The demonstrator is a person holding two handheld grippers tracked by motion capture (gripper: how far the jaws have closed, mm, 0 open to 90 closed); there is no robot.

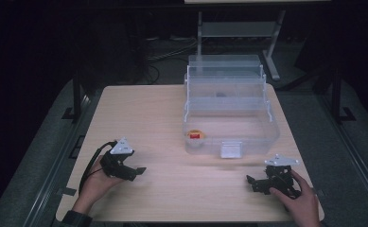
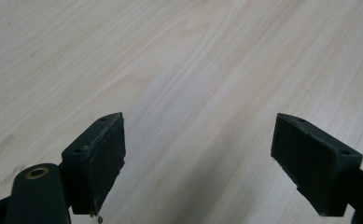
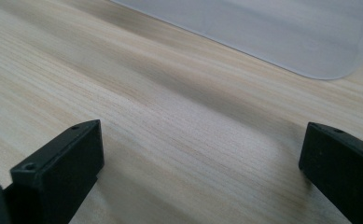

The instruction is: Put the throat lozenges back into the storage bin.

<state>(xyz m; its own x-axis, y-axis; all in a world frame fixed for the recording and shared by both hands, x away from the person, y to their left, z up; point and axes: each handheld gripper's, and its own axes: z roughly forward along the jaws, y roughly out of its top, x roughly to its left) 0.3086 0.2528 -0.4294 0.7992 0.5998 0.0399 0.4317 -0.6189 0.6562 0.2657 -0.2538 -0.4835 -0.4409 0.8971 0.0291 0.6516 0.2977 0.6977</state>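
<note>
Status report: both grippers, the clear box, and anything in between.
Left gripper and right gripper open, empty, over table. Clear box open, untouched. Nothing between.

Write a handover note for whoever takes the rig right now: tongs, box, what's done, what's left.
Left tongs: open, holding nothing, low over the table at front left.
Right tongs: open, holding nothing, at front right, near the box's front corner.
Clear tiered storage box: stands open at back right, trays stepped back.
Small red-and-yellow item: in the bottom compartment, left end.
Done: box opened, item inside.
Left: probably closing the box; nothing gripped yet.
</note>
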